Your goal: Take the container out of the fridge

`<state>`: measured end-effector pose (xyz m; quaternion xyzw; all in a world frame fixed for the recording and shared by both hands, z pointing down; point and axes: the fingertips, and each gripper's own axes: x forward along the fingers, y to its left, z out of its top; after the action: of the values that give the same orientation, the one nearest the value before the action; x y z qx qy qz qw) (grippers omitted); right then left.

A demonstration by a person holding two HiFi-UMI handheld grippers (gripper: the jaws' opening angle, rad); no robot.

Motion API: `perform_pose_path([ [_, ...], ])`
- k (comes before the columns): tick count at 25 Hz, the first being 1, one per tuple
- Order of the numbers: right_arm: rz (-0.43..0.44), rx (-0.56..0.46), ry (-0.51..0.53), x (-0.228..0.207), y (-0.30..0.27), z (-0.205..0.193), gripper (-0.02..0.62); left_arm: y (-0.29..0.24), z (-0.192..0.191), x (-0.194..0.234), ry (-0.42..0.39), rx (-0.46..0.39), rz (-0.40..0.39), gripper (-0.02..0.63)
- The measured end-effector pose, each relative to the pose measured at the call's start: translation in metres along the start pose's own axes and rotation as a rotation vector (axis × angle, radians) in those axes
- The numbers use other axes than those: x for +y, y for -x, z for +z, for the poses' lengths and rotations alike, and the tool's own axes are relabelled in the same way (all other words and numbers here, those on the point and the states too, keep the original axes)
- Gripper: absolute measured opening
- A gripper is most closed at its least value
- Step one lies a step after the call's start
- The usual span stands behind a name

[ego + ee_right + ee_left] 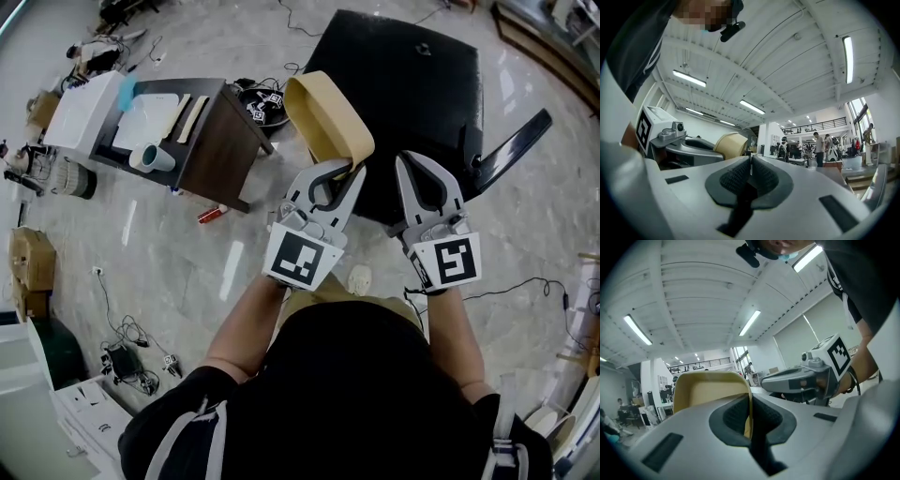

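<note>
The container (328, 117) is held up at the upper centre of the head view, across the left edge of the black fridge (412, 84), and is judged to be already out of it. It is gripped by the left gripper (342, 176), whose fingers (733, 414) are closed on one thin side wall, as is seen plainly in the left gripper view. The right gripper (411, 171) is held just beside it, its fingers pressed together on nothing. The container is judged light, thin-walled and somewhat springy, probably smooth plastic. Pinched at one wall only, it may be expected to swing or slip, so a deeper hold on that wall, or a second hold on the opposite rim, would be advised. Its lower part is covered by the left gripper's body, so contents cannot be ruled out. The fridge's inside is not shown, and the dark slab (511, 145) at its right is only presumed to be the door. The lower frame is filled by the person (356, 403).
</note>
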<state>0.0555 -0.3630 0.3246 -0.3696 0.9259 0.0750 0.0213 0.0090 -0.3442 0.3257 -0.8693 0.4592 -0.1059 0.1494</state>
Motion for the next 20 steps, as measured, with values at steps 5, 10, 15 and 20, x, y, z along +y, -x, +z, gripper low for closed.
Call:
perform_pose_path([
  [5,-0.058,-0.004,0.011,0.017,-0.008,0.011,0.041,0.019,0.021,0.026,-0.017,-0.066,0.029,0.029],
  [10,-0.155,-0.011,0.026,0.044,-0.019,0.028,0.041,0.047,0.033,0.056,0.002,-0.135,0.035,0.029],
  [15,-0.272,-0.023,0.031,0.076,-0.019,0.047,0.041,0.081,0.042,0.074,0.004,-0.175,-0.014,0.029],
  [20,-0.335,-0.038,0.021,0.114,-0.017,0.061,0.041,0.118,0.046,0.083,-0.004,-0.221,-0.058,0.029],
])
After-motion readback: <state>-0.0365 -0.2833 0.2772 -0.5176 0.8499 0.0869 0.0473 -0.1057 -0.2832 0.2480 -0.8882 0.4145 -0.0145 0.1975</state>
